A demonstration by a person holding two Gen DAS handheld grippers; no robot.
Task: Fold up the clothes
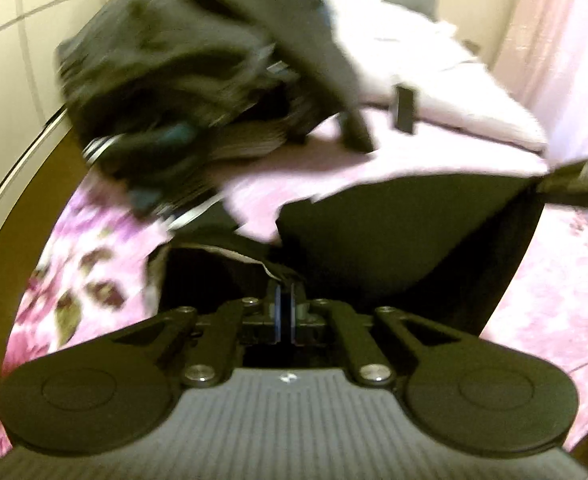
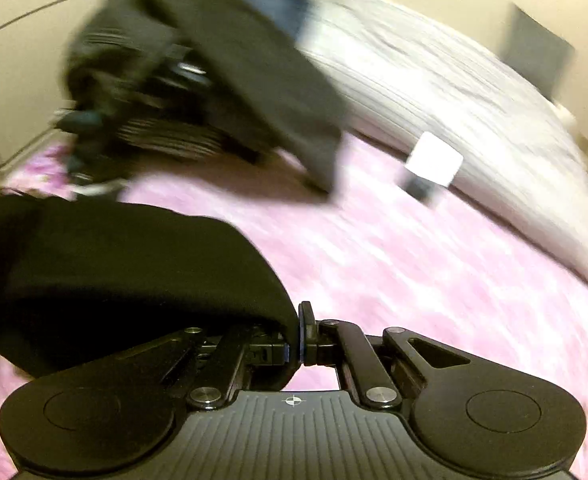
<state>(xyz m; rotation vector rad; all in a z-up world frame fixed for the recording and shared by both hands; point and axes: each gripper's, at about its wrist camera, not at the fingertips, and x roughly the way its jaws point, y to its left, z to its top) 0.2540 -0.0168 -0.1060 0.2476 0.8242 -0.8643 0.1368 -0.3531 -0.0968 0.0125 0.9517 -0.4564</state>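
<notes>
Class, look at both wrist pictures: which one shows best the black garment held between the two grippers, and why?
The left wrist view: the black garment spans from the left gripper across to its far corner. The right wrist view shows only the end of the black garment pinched by the right gripper.

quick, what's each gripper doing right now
left gripper: shut on the black garment
right gripper: shut on the black garment

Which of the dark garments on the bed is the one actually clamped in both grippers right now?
The plain black garment up front: each hand-held gripper, left and right, is shut on its edge. The dark clothes pile behind lies untouched on the pink bedspread.
</notes>
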